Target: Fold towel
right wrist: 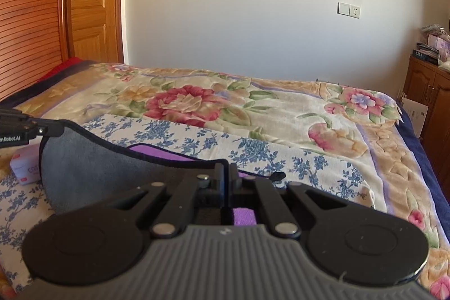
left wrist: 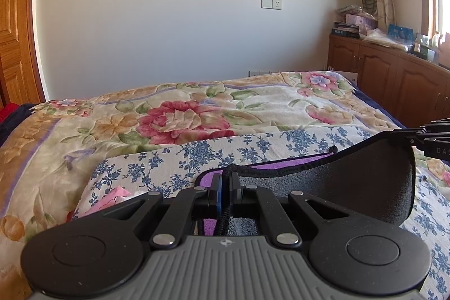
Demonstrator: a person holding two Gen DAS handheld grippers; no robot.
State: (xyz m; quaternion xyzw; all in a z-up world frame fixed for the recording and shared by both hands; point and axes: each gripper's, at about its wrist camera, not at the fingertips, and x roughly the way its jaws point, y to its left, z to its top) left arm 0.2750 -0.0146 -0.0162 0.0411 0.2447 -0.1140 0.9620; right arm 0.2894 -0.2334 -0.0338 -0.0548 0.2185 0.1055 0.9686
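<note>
1. Two corners are pinched: the left hand-held gripper (left wrist: 225, 187) is clenched on the towel (left wrist: 365, 187) hem, and the right hand-held gripper (right wrist: 225, 179) likewise. The grey side is lifted over the purple side, above the blue-flowered cloth (left wrist: 168, 162) on the bed (left wrist: 182, 114).
2. I'd carry both corners level toward 12 o'clock, keeping the edge taut.
3. A small pink box (right wrist: 25, 167) sits near 9 o'clock; a hanging loop (right wrist: 278, 175) may snag.

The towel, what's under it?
Under the lifted towel lies a blue-flowered cloth spread on the bed's floral blanket. What sits beneath the towel's middle is covered.
</note>
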